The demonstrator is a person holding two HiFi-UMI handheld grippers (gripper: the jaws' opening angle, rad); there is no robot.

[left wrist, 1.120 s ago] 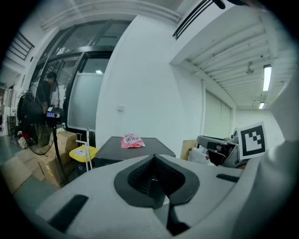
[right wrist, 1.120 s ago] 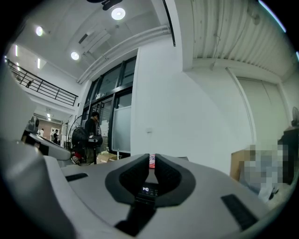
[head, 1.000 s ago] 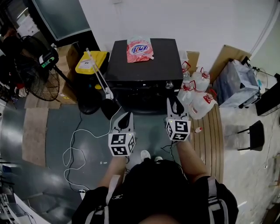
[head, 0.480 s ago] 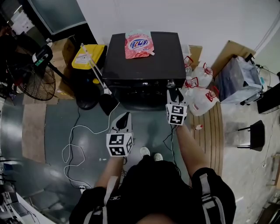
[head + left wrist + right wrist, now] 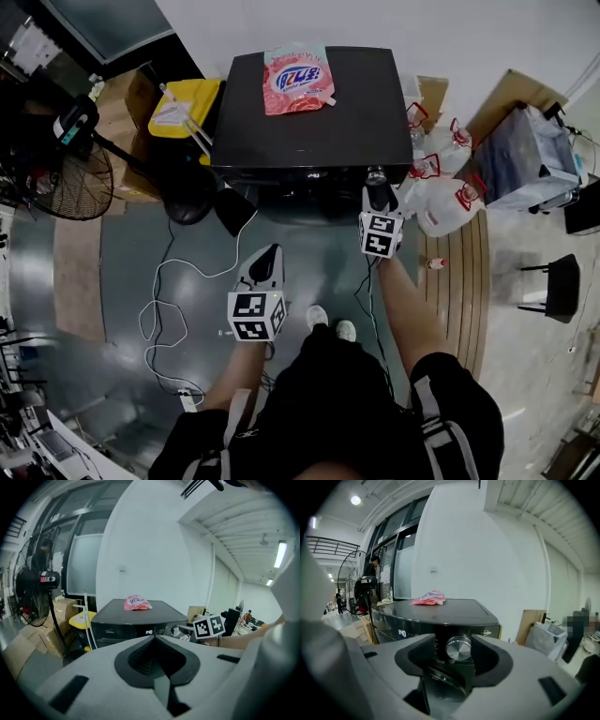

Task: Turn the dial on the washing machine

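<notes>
The silver dial (image 5: 458, 648) stands between the fingers of the right gripper (image 5: 378, 197), with a gap on either side and neither pad touching; those jaws have just been opening and stand wide; beyond the fingertips rises the black washing machine (image 5: 300, 131), the dial at its front panel's right end; farther off, a pink pouch (image 5: 297, 78) lies on top; the left gripper (image 5: 269, 255), fingers closed together on nothing, hangs well short of the machine.

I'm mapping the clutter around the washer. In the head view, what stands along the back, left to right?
Black round floor fan, yellow plastic bin, black box-shaped washing machine, clear plastic jugs with red caps, grey plastic-wrapped bundle.
</notes>
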